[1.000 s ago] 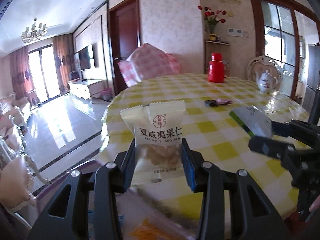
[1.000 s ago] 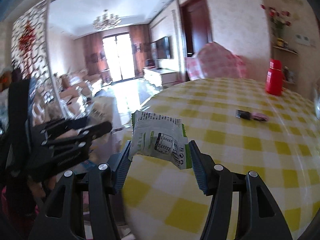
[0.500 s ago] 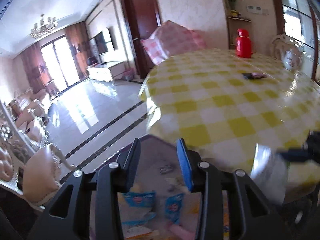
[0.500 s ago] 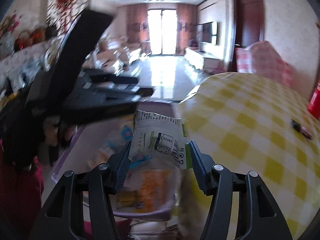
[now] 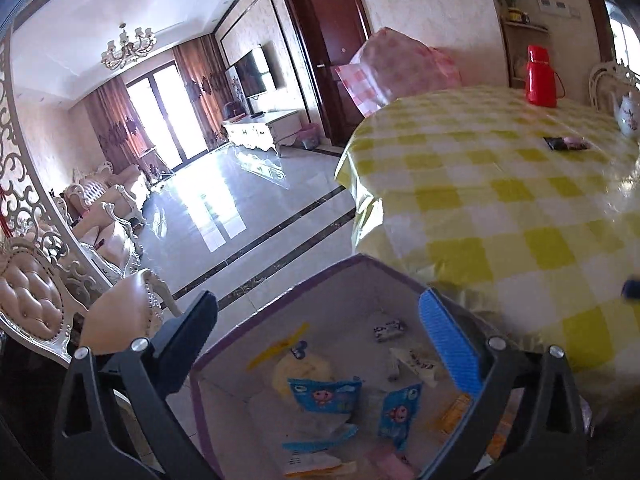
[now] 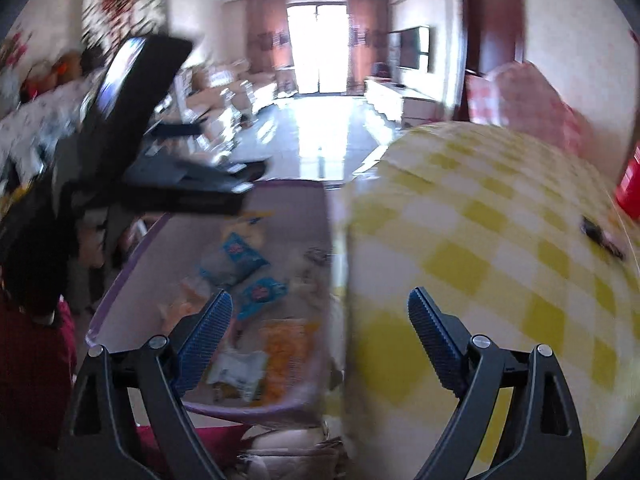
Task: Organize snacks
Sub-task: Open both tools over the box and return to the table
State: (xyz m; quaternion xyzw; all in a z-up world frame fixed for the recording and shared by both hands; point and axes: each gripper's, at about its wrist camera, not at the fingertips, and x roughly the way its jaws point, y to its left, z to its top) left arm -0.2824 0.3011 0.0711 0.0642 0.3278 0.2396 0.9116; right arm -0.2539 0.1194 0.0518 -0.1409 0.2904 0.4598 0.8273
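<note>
We see the checked table (image 5: 500, 184) at right and the purple bin (image 5: 288, 296) at lower centre, snack packets (image 5: 324, 396) lying inside. One dark packet (image 5: 566, 144), light, crinkly and slippery, remains at upper right; we judge its flat edge the best hold. The left gripper (image 5: 320, 320) and right gripper (image 6: 320, 320) are both spread apart, empty.

Snack packets (image 5: 326, 394) lie loose in the purple-rimmed bin (image 5: 280, 308): two blue ones at centre, a small dark-printed one (image 5: 387, 330) toward 1 o'clock.

left gripper (image 5: 318, 330): black frame, silver screws | right gripper (image 6: 320, 316): black, ribbed blue pads
</note>
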